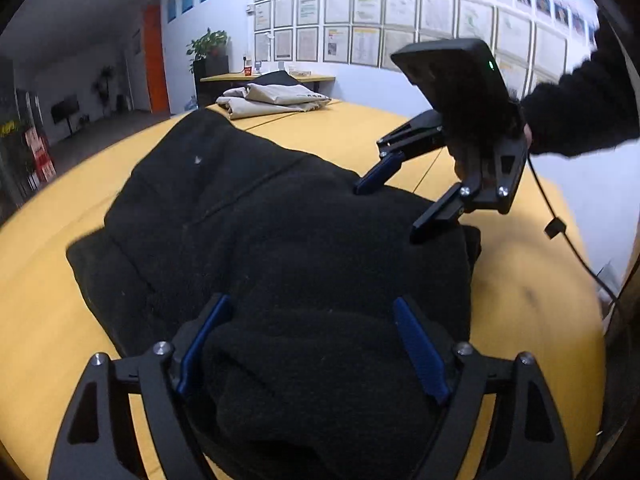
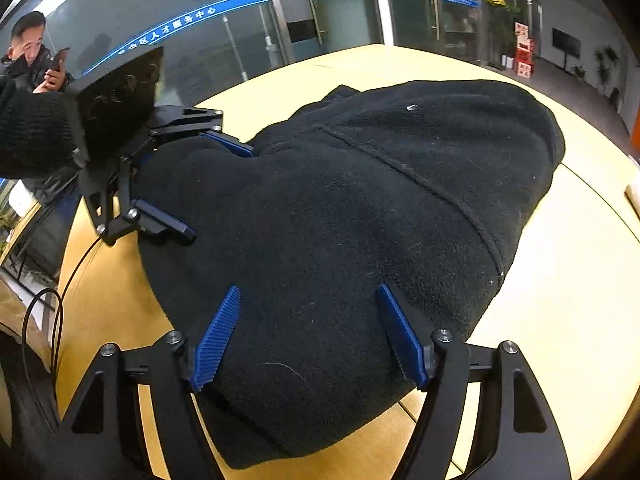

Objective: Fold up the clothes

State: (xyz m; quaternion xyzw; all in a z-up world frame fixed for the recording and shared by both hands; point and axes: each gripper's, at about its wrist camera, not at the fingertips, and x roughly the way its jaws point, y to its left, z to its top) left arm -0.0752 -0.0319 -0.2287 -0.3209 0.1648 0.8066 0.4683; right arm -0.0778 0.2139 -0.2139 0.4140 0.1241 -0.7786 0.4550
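Note:
A black fleece garment (image 1: 256,232) lies bunched and partly folded on the yellow table (image 1: 48,320). It also fills the right wrist view (image 2: 380,208). My left gripper (image 1: 312,308) is open, its blue pads astride a fold at the garment's near end. It also shows in the right wrist view (image 2: 224,192), open at the garment's left edge. My right gripper (image 2: 308,296) is open over the garment's near edge, nothing pinched between its pads. It also shows in the left wrist view (image 1: 384,212), open, fingertips at the garment's far right edge.
A folded beige garment (image 1: 272,100) lies at the far end of the table. A black cable (image 1: 560,232) hangs from the right gripper. A person with a phone (image 2: 36,60) stands beyond the table by glass doors. Framed papers line the wall.

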